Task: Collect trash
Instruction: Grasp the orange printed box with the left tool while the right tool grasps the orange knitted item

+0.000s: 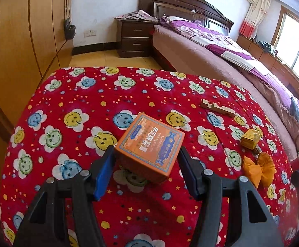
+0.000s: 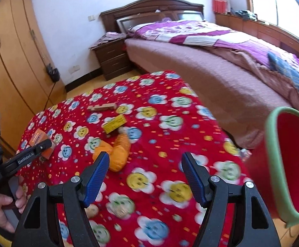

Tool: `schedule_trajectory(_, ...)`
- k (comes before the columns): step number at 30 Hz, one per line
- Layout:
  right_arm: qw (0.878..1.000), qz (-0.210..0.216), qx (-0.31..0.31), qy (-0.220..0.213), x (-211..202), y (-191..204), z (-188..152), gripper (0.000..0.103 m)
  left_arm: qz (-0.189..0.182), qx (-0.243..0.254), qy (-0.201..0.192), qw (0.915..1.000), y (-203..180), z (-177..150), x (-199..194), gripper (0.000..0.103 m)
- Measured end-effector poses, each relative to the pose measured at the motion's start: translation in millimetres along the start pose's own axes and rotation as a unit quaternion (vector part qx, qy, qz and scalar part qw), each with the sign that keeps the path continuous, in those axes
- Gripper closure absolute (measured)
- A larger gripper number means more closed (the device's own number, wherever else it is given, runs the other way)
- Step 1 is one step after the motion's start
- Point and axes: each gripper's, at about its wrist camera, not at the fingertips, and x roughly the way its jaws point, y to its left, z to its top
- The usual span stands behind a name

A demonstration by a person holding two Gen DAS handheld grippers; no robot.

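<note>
An orange printed box (image 1: 151, 144) sits between the blue pads of my left gripper (image 1: 145, 150), which is shut on it; the box is tilted, with a shadow on the cloth beneath. In the right wrist view the same box (image 2: 39, 139) shows at the tip of that left gripper (image 2: 44, 144), held by a person's hand (image 2: 3, 210). My right gripper (image 2: 145, 156) hangs open over the red cloth with nothing between its fingers. A crumpled orange bag (image 2: 118, 152) (image 1: 258, 168) lies just ahead of its left finger. A red bin with a green rim (image 2: 285, 164) stands at the right.
The table wears a red smiley-flower cloth (image 1: 67, 94). On it lie a small yellow box (image 1: 250, 138) (image 2: 114, 123) and wooden pieces (image 1: 217, 108) (image 2: 102, 107). A bed (image 2: 221, 61), a nightstand (image 1: 135, 39) and wardrobe doors (image 1: 15, 41) surround the table.
</note>
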Motion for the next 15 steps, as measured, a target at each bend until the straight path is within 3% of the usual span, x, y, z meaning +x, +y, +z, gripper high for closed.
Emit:
schedule_trajectory(3,1.000,0.014,-0.002,0.006,18.7,10.3,2.0,0.030,-0.001,0.001,-0.004,1.0000,-1.3,-1.5,0.1,0.041)
schedule_trajectory(10,0.999,0.027,-0.004,0.027,44.7,21.0,1.2,0.063,0.004,0.009,-0.012,0.9999,-4.8,-5.2,-1.0,0.041)
schedule_trajectory(15,0.999,0.034,-0.003,0.031,52.8,23.4,-4.1,0.074,0.006,0.011,-0.013,0.9998,-5.7,-6.0,-1.8,0.041)
